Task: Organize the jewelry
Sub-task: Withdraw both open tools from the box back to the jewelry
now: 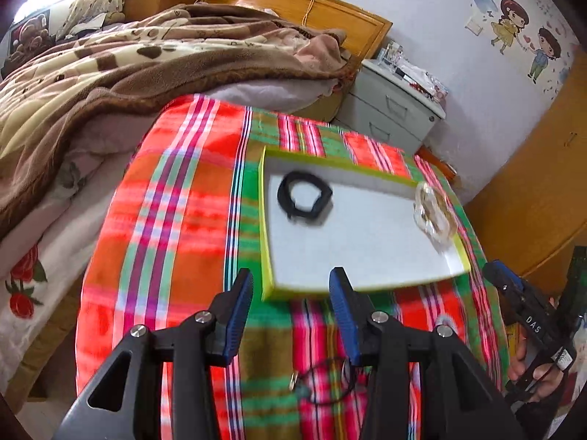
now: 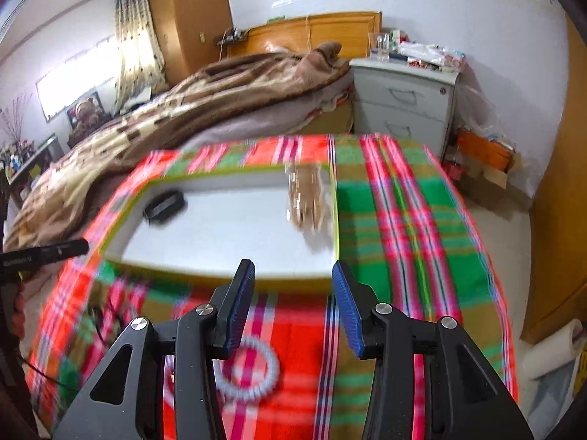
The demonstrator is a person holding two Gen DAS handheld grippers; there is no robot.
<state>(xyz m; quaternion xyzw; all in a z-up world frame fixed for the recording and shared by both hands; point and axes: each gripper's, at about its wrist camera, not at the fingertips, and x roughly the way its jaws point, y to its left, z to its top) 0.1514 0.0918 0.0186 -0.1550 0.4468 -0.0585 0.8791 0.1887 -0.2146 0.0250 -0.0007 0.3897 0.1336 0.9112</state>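
A shallow white tray with a yellow-green rim (image 1: 265,220) (image 2: 220,277) lies on the plaid cloth. In it lie a black band (image 1: 304,196) (image 2: 164,203) at the far left and a clear, gold-toned bracelet (image 1: 434,212) (image 2: 308,198) at the right edge. My left gripper (image 1: 291,282) is open and empty, above the tray's near edge. A thin black cord necklace with a pendant (image 1: 323,385) lies on the cloth below it. My right gripper (image 2: 291,275) is open and empty, at the tray's near edge. A white beaded bracelet (image 2: 249,370) lies on the cloth under it.
The plaid cloth (image 1: 176,220) (image 2: 403,227) covers a small table beside a bed with a brown blanket (image 1: 110,73). A grey bedside cabinet (image 2: 403,99) stands behind the table. The right gripper shows at the right edge of the left wrist view (image 1: 528,315).
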